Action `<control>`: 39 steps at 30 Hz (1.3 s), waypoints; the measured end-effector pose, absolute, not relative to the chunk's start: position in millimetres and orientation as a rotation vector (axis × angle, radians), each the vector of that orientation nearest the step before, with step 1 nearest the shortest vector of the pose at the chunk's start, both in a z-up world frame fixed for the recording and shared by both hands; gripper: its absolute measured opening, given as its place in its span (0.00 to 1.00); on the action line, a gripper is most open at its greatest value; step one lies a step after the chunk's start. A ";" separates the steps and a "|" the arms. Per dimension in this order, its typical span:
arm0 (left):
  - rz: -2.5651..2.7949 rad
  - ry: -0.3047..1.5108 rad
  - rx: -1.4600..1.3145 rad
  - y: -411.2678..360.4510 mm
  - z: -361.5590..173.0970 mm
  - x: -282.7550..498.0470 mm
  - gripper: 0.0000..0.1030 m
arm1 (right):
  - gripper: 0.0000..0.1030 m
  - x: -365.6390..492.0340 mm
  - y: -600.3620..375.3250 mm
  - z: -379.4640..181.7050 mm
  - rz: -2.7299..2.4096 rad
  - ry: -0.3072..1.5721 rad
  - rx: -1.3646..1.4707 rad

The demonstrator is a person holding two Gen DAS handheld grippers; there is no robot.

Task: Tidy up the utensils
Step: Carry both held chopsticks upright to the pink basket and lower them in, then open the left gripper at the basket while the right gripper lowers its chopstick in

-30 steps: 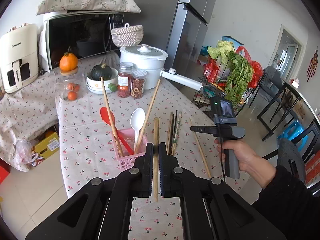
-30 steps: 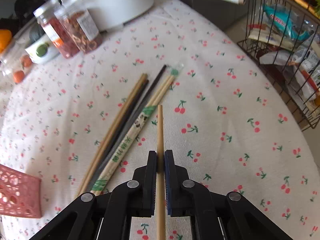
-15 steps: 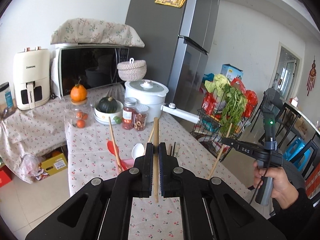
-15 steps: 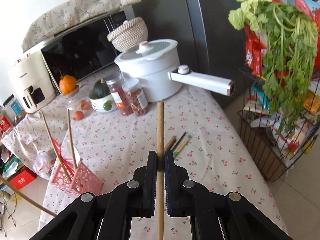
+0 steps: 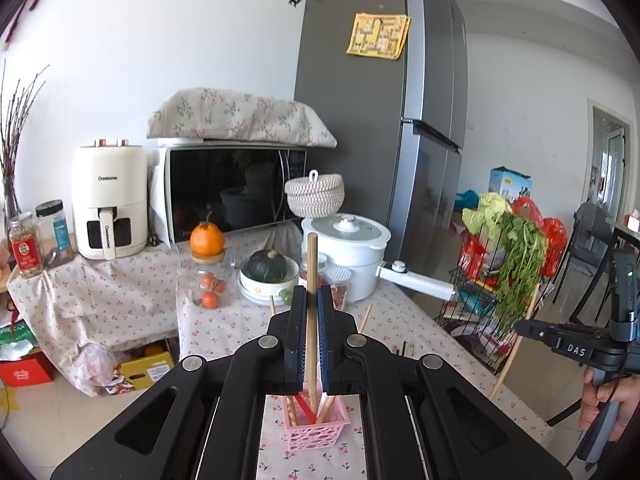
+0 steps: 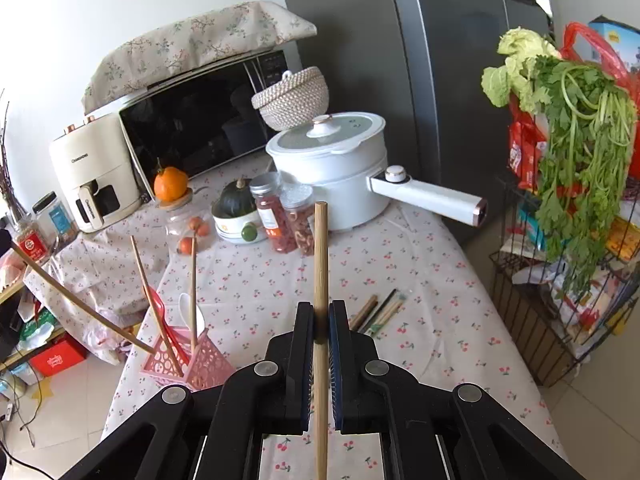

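Observation:
My left gripper (image 5: pixel 311 300) is shut on a wooden chopstick (image 5: pixel 311 264) held upright over the pink utensil basket (image 5: pixel 318 432), its lower end down in the basket. The basket (image 6: pixel 200 364) holds a red spatula (image 6: pixel 160 312), a white spoon (image 6: pixel 186 308) and other chopsticks. My right gripper (image 6: pixel 321 312) is shut on another wooden chopstick (image 6: pixel 320 256), raised above the table right of the basket. It also shows at the right of the left wrist view (image 5: pixel 532 330). Several loose chopsticks (image 6: pixel 378 312) lie on the cloth.
A white pot (image 6: pixel 332 160) with a long handle (image 6: pixel 428 196), jars (image 6: pixel 286 220), a squash bowl (image 6: pixel 236 216) and a microwave (image 6: pixel 200 120) stand at the back. A wire rack of greens (image 6: pixel 568 184) stands to the right. The table edge (image 6: pixel 116 396) is left of the basket.
Both grippers rose and tilted up with their chopsticks. The left one moved over the pink basket, its chopstick now reaching into it. The right one lifted its chopstick off the cloth.

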State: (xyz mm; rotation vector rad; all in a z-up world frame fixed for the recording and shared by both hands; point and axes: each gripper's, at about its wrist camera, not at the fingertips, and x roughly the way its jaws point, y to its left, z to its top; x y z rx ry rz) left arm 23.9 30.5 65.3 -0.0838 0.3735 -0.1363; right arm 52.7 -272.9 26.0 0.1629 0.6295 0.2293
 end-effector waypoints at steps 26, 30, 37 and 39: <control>-0.086 0.750 -0.233 29.9 -18.8 118.8 0.56 | 0.05 57.0 -272.9 11.1 0.246 0.680 0.143; -0.089 0.773 -0.238 31.3 -16.7 110.7 0.68 | 0.05 53.4 -271.1 13.8 0.250 0.675 0.139; -0.055 0.805 -0.240 43.2 -16.9 88.1 0.76 | 0.05 48.3 -267.7 21.1 0.260 0.652 0.147; -0.054 0.819 -0.242 46.8 -18.3 83.2 0.78 | 0.05 48.4 -265.3 24.0 0.270 0.637 0.161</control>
